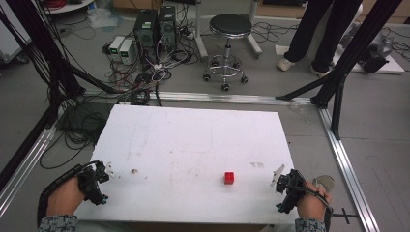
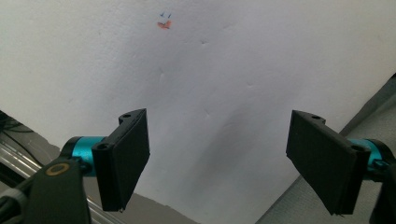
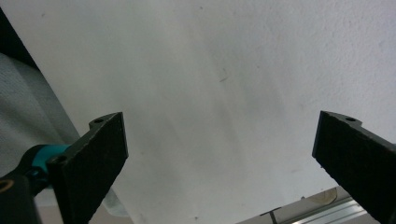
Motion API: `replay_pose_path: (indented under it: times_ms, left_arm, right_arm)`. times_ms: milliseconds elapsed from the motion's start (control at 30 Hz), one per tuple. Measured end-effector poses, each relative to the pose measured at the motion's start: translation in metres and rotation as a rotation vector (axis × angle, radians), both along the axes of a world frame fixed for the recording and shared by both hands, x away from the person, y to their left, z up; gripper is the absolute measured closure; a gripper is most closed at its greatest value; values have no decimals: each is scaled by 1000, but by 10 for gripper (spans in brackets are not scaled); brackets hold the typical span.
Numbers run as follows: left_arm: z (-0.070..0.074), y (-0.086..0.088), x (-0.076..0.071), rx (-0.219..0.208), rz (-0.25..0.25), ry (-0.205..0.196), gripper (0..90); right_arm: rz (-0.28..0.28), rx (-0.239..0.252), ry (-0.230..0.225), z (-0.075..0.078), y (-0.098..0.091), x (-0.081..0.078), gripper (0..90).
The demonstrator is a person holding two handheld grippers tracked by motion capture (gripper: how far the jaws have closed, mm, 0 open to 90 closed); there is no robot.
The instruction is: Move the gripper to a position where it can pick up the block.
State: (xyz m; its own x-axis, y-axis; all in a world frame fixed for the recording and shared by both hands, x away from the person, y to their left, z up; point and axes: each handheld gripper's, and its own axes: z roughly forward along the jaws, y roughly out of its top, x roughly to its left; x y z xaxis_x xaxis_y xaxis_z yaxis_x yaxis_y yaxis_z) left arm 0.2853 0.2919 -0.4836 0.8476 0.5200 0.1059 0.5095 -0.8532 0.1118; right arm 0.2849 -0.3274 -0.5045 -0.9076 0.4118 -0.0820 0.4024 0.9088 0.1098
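— Grey floor surrounds the white counter (image 1: pixel 193 140); cables, computer towers (image 1: pixel 154 26) and a black stool (image 1: pixel 230 29) sit beyond its far edge, and a person's legs (image 1: pixel 319 29) stand at the upper right. What lies on the counter?

— One small red cube (image 1: pixel 229 178), toward the near edge, right of centre. Faint stains mark the white surface around it.

— And the left tongs (image 1: pixel 109 170)?

— They hover at the near left corner, jaws spread wide with nothing between them; the left gripper view shows bare white counter in the gap.

— The right tongs (image 1: pixel 278 175)?

— Near the right edge, also spread wide and empty, apart from the cube, which lies to their left.
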Motion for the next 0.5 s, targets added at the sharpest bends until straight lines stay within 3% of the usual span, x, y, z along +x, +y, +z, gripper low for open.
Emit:
replay_pose_path:
  times_ms: [367,500]
  left_arm:
    - [1,0,0,-5,-5,-4,217]
    - [1,0,0,-3,-11,-8,217]
  right_arm:
    - [11,6,-2,2,-1,1,26]
    - [42,-6,10,4,0,6,25]
